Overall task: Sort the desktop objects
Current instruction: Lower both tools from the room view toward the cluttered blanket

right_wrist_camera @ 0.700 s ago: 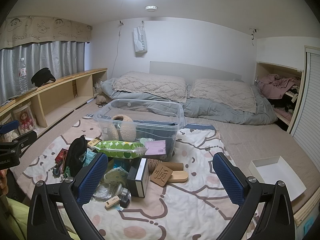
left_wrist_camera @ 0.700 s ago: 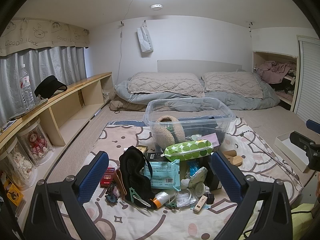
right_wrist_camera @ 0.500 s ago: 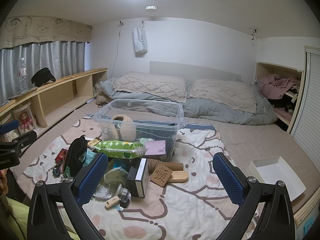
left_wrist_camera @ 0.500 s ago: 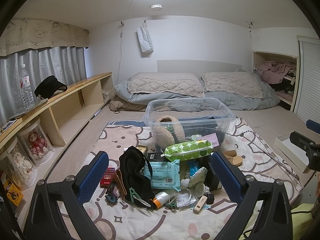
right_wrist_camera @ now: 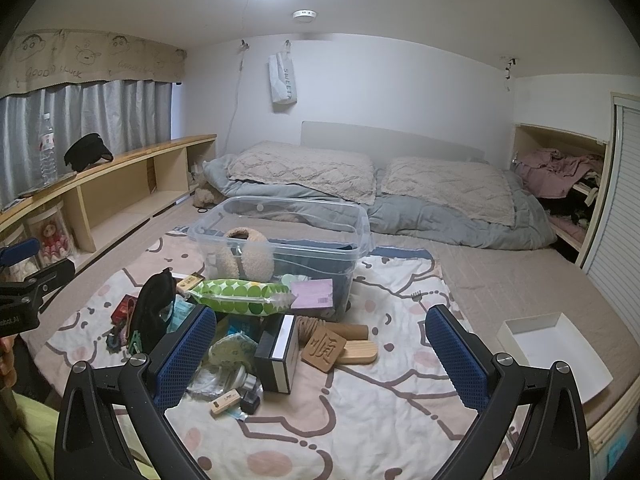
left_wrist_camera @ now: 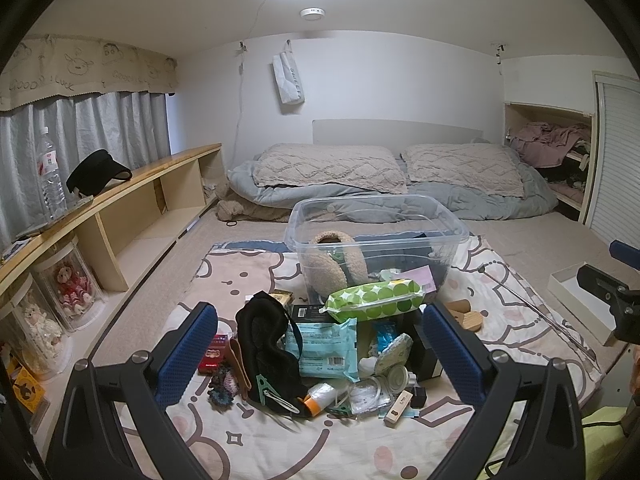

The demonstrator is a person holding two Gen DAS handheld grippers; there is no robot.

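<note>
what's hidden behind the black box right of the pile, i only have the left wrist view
Observer: From the right wrist, a carved wooden tile rests tilted against a flat wooden block.
Operator: is the white tray on the right empty
Observer: Yes, the white tray holds nothing.
Operator: are the right tongs free
Observer: The right tongs stand wide open above the blanket, gripping nothing.

Domestic bedroom: low bed (left_wrist_camera: 400, 216) with two pillows (left_wrist_camera: 328, 166), curtained window (left_wrist_camera: 100, 132), wall shelf (left_wrist_camera: 132, 200), clothes nook (left_wrist_camera: 552, 148).
</note>
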